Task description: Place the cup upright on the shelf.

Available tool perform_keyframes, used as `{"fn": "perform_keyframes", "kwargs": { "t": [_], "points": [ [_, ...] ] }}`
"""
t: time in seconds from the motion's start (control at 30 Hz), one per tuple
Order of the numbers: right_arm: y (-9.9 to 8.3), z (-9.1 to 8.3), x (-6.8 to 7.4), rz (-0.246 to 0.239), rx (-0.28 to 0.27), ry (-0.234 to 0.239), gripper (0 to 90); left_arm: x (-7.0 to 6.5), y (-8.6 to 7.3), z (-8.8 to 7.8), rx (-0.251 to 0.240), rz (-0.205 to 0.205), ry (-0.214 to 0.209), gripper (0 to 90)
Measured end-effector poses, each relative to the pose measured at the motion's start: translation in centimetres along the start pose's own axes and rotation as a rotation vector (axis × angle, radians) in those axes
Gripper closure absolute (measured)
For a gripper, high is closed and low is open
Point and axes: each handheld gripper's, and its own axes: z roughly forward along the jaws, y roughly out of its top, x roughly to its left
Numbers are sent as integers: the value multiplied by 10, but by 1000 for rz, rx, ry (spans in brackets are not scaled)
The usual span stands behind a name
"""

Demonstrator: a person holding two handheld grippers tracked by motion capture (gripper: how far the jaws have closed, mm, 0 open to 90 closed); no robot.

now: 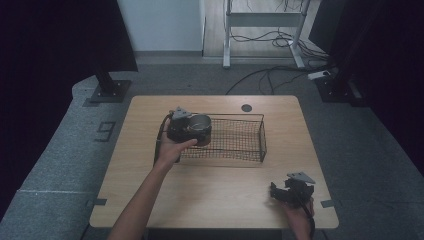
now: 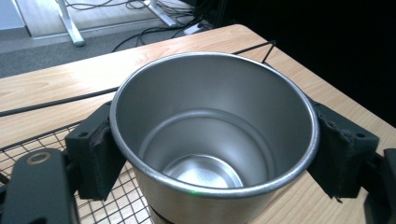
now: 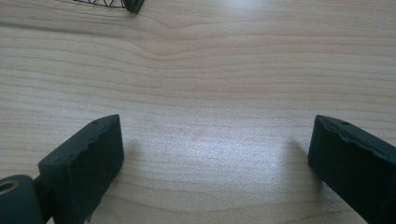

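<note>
The steel cup [image 2: 215, 140] stands upright, mouth up, clamped at its sides by the left gripper [image 1: 186, 128] over the left end of the wire basket [image 1: 252, 137]. The right gripper [image 1: 291, 190] rests wide apart on the worktop [image 1: 210, 195], well away.

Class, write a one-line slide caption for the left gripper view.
Left tool grips an empty steel cup by its sides above the wire basket on a wooden table.

The steel cup [image 2: 215, 135] hides the basket [image 2: 112, 205] mesh behind it, and its base is cut off at the left gripper view's bottom edge. The 2 right-gripper jaws are cropped below.
</note>
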Motion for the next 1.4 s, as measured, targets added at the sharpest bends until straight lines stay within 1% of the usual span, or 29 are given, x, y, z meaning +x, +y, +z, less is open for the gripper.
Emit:
{"fn": "perform_keyframes", "kwargs": {
  "t": [0.3,0.57,0.77,0.97,1.27,1.4],
  "points": [
    [0,0,0,0,0,0,34,1,-1,8,1,3,1,163],
    [0,0,0,0,0,0,34,7,-3,16,10,-14,18,163],
    [0,0,0,0,0,0,34,11,-5,23,22,-23,23,163],
    [0,0,0,0,0,0,34,15,-6,30,17,-34,36,163],
    [0,0,0,0,0,0,34,17,-11,40,44,-36,41,163],
    [0,0,0,0,0,0,34,18,-14,48,69,-34,58,163]
  ]
}}
